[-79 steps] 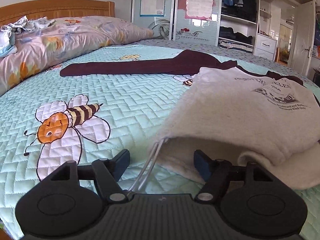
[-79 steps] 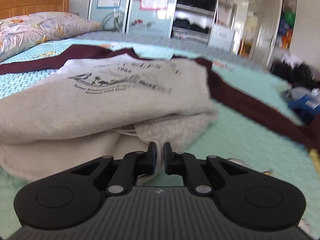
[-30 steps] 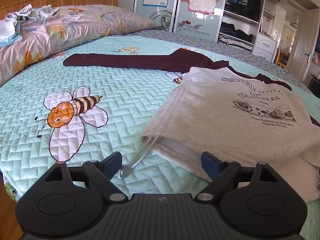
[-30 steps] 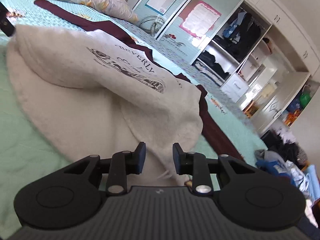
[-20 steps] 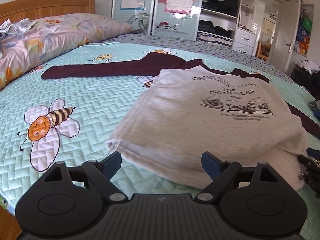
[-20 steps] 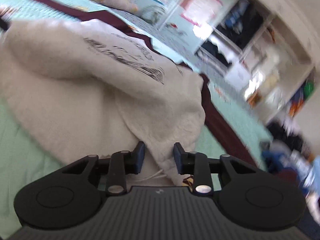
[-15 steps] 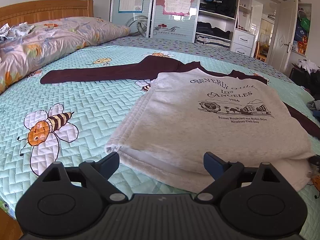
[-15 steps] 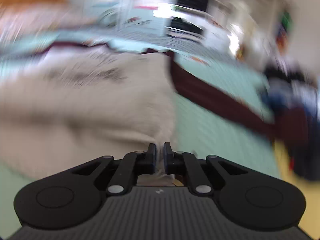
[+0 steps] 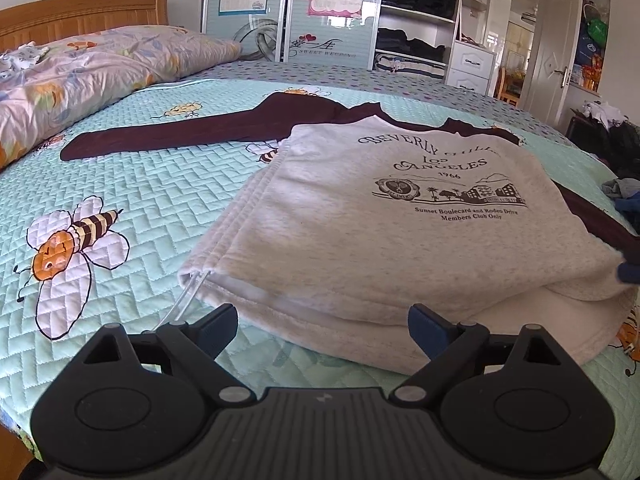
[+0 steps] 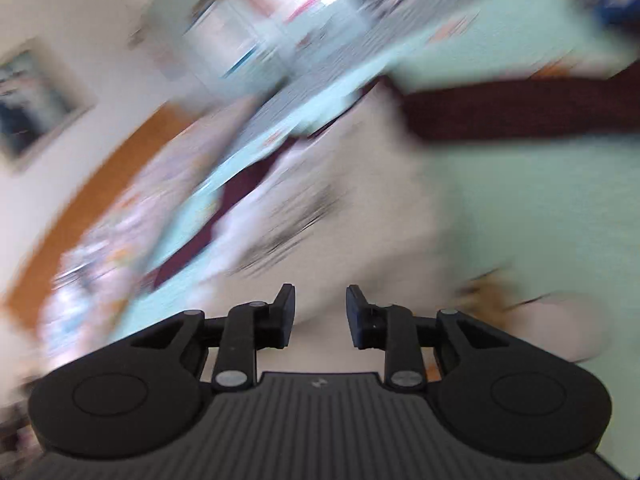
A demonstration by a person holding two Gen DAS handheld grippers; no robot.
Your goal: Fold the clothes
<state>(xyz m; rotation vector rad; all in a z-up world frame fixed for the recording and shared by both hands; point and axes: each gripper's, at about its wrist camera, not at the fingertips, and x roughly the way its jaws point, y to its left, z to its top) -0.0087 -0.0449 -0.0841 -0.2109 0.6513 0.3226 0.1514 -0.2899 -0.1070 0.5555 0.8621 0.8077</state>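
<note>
Since half a second ago the right gripper (image 10: 320,312) has parted its fingers and holds nothing, its view now tilted and smeared. Wide open and empty, the left gripper (image 9: 322,326) sits at bottom centre, just short of the folded grey sweatshirt (image 9: 400,216) on the quilted bedspread (image 9: 140,184). A maroon garment (image 9: 208,128) stretches behind it; a drawstring (image 9: 188,296) pokes out lower left; pillows (image 9: 88,68) upper left.

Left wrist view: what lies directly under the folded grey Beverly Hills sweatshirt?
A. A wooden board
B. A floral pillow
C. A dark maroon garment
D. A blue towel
C: the dark maroon garment sticks out from beneath the grey sweatshirt on both sides, spread across the bee-print bedspread.
</note>
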